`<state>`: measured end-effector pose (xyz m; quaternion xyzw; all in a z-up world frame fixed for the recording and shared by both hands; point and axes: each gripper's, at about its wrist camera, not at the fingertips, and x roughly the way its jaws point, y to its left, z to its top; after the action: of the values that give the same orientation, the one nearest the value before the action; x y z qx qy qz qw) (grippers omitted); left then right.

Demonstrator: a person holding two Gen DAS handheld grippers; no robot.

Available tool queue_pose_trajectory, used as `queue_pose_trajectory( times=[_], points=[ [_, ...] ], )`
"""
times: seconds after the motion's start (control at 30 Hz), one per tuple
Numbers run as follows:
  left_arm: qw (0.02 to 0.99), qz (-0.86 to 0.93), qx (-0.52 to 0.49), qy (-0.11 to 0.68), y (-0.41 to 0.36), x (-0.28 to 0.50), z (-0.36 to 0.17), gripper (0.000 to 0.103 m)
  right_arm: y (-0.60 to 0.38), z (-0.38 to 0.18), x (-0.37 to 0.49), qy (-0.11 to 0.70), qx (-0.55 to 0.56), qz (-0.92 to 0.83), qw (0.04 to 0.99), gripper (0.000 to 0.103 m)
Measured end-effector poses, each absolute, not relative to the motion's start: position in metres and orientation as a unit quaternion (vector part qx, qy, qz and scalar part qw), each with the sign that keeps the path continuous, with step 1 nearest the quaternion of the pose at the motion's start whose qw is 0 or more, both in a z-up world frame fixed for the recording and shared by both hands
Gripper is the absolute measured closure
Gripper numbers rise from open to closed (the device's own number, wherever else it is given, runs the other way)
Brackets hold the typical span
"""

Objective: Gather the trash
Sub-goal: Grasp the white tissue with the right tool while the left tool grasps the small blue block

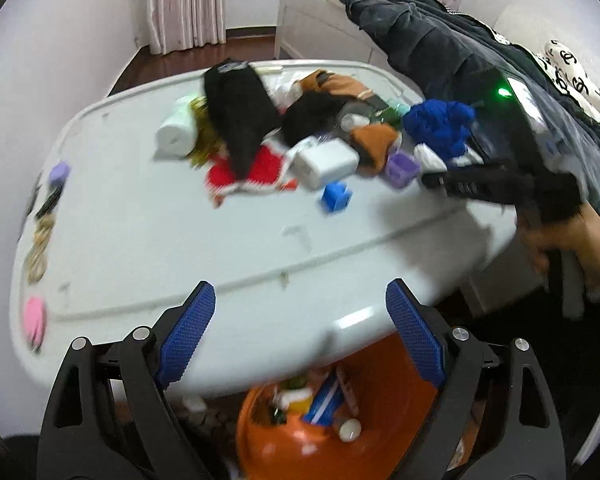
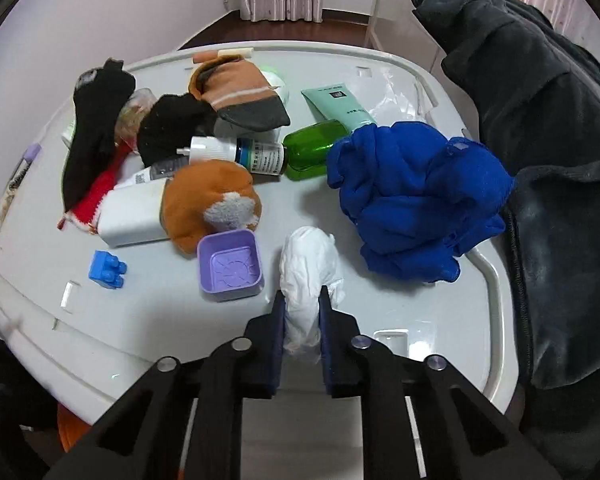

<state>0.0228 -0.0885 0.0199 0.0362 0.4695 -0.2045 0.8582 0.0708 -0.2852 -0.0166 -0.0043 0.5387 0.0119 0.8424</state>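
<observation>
Trash already lay in the orange bin at lower centre; right tool clamped a crumpled tissue; left tool gaped apart; bottles remained on the worktop.

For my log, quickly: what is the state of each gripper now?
Left gripper: open, holding nothing.
Right gripper: closed on the crumpled white tissue.

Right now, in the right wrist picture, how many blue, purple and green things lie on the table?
Blue: 2, the blue cloth and the toy brick.
Purple: 1, the square cup.
Green: 2, the green bottle and the mint tube.
Total: 5
</observation>
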Motion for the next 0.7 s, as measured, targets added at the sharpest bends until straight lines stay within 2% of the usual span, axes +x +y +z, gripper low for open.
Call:
queue_pose_trajectory(
  times=[0.2,0.33,0.37,0.4,0.43,0.47,0.5,0.53,0.6,0.7],
  points=[
    [0.872,-0.158,0.006,0.464,-0.130,0.062,0.005,0.018,-0.318,0.021,0.035,0.465,0.061,0.012,0.883,0.091],
    [0.886,-0.109,-0.010,0.451,-0.152,0.076,-0.010,0.019,-0.345,0.019,0.025,0.464,0.094,0.002,0.881,0.090],
    [0.889,-0.100,-0.007,0.447,-0.156,0.078,-0.014,0.023,-0.345,0.019,0.025,0.466,0.097,0.004,0.879,0.090],
    [0.891,-0.079,0.000,0.447,-0.162,0.082,-0.023,0.037,-0.347,0.019,0.024,0.467,0.101,0.006,0.878,0.090],
    [0.892,-0.062,0.006,0.447,-0.166,0.085,-0.032,0.044,-0.349,0.020,0.022,0.466,0.107,0.010,0.878,0.090],
    [0.907,-0.045,0.023,0.418,-0.170,0.080,-0.032,0.057,-0.349,0.019,0.023,0.466,0.110,0.013,0.878,0.090],
    [0.912,-0.053,0.030,0.405,-0.174,0.078,-0.034,0.080,-0.348,0.020,0.022,0.464,0.114,0.016,0.878,0.090],
    [0.917,-0.051,0.049,0.392,-0.179,0.074,-0.035,0.084,-0.348,0.022,0.021,0.461,0.116,0.018,0.880,0.090],
    [0.918,-0.053,0.071,0.385,-0.185,0.069,-0.034,0.085,-0.347,0.023,0.021,0.455,0.115,0.022,0.883,0.090],
    [0.909,-0.082,0.038,0.408,-0.173,0.066,-0.024,0.085,-0.344,0.028,0.019,0.445,0.107,0.028,0.889,0.090]
  ],
)
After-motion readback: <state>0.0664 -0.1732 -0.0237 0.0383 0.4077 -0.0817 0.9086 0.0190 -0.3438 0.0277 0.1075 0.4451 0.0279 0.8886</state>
